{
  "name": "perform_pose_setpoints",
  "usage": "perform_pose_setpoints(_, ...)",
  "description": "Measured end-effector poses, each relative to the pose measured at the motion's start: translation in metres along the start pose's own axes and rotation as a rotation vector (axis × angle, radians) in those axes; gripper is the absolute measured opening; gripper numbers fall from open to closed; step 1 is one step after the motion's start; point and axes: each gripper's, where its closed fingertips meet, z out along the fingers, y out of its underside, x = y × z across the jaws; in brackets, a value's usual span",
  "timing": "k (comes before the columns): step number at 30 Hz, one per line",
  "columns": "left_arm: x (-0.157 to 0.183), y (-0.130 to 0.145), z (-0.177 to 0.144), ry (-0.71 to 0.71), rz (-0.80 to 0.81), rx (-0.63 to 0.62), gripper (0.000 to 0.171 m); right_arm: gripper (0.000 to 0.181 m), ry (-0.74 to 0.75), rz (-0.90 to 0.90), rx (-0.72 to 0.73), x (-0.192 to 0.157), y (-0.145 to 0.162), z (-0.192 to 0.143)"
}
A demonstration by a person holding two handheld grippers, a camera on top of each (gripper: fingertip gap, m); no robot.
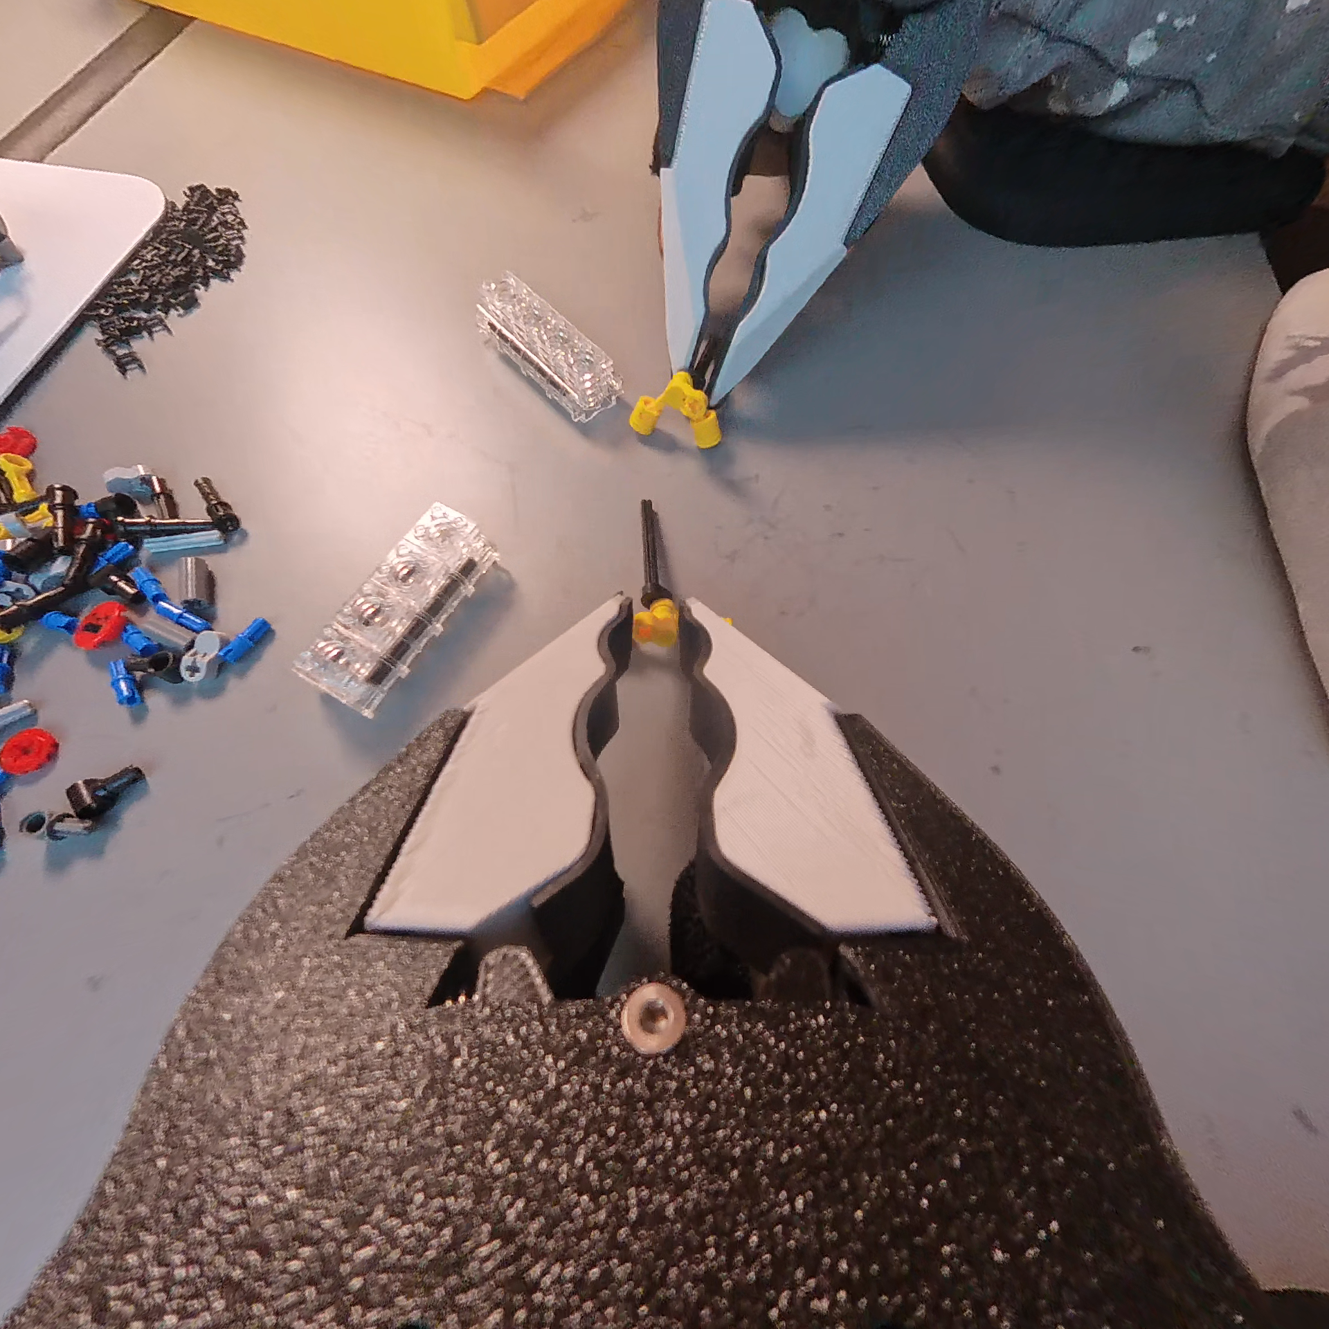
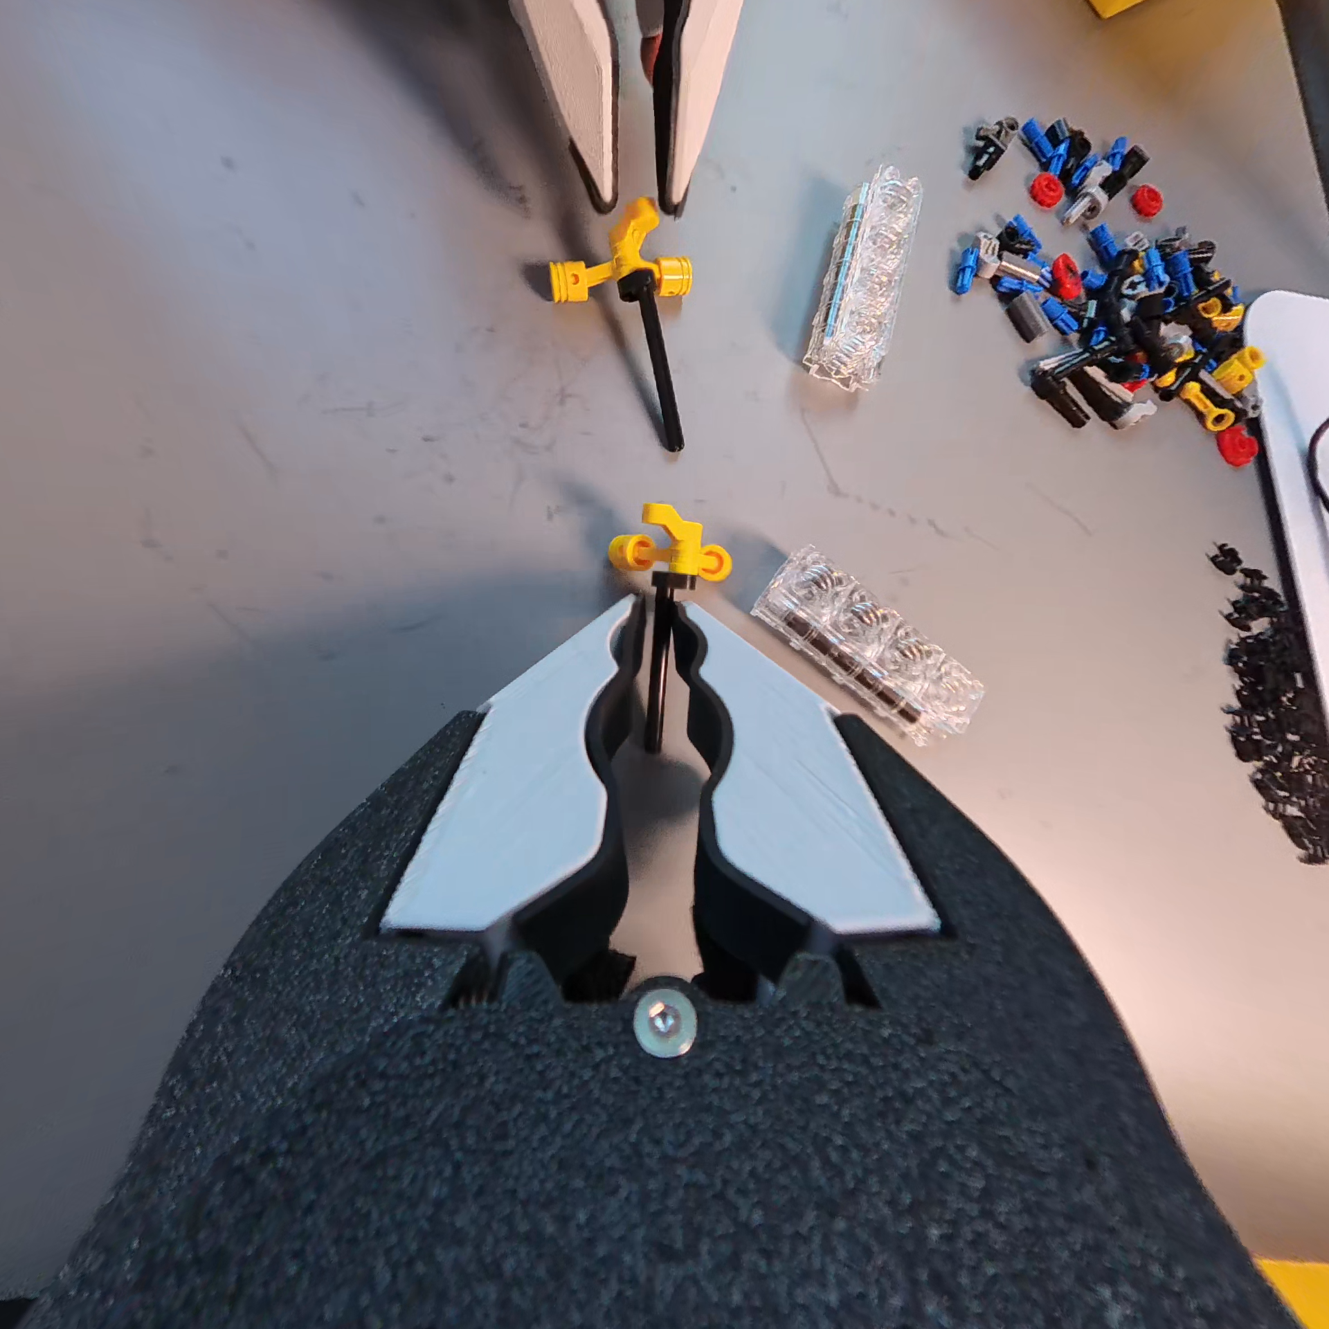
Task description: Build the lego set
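two grippers face each other over the grey table [image 1: 935, 647], each clenched on a small yellow-and-black assembly. the left gripper [image 1: 656, 611] pinches a yellow piston piece [image 1: 656, 624] whose black axle [image 1: 649, 550] points toward twelve o'clock. the right gripper [image 2: 658, 600] grips a black axle [image 2: 658, 669] with a yellow crank piece [image 2: 672, 550] at its tip. two clear cylinder blocks [image 1: 395, 608] lie at nine to ten o'clock of the left gripper, with a pile of loose parts [image 1: 93, 582] farther out. to do well, i'd judge, keep both grips firm and both axles steady.
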Motion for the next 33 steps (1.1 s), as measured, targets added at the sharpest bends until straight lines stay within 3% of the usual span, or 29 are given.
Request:
perform_pose_setpoints(4,0.000,0.004,0.003,-0.017,0.018,-0.027,0.006,0.020,-0.008,0.039,0.081,0.002,-0.011,-0.004)
perform_pose_setpoints(9,-0.005,0.003,-0.001,-0.039,0.016,-0.011,0.003,0.047,0.040,0.128,0.290,0.020,-0.039,-0.022)
perform_pose_setpoints(11,-0.009,-0.003,-0.004,-0.053,0.000,0.027,0.009,0.054,0.093,0.155,0.360,0.031,-0.046,-0.029)
perform_pose_setpoints(20,-0.054,-0.045,-0.040,-0.261,-0.153,0.361,0.045,0.051,0.321,0.285,0.545,0.078,-0.050,-0.059)
perform_pose_setpoints(25,-0.068,-0.052,-0.056,-0.305,-0.259,0.464,0.059,0.080,0.433,0.431,0.644,0.104,-0.045,-0.079)
perform_pose_setpoints(27,-0.072,-0.052,-0.059,-0.326,-0.275,0.478,0.061,0.092,0.453,0.446,0.620,0.108,-0.042,-0.078)
perform_pose_setpoints(29,-0.075,-0.051,-0.061,-0.346,-0.283,0.484,0.061,0.091,0.449,0.418,0.583,0.105,-0.042,-0.073)
perform_pose_setpoints(33,-0.080,-0.051,-0.064,-0.393,-0.267,0.487,0.059,0.068,0.421,0.389,0.576,0.099,-0.044,-0.068)
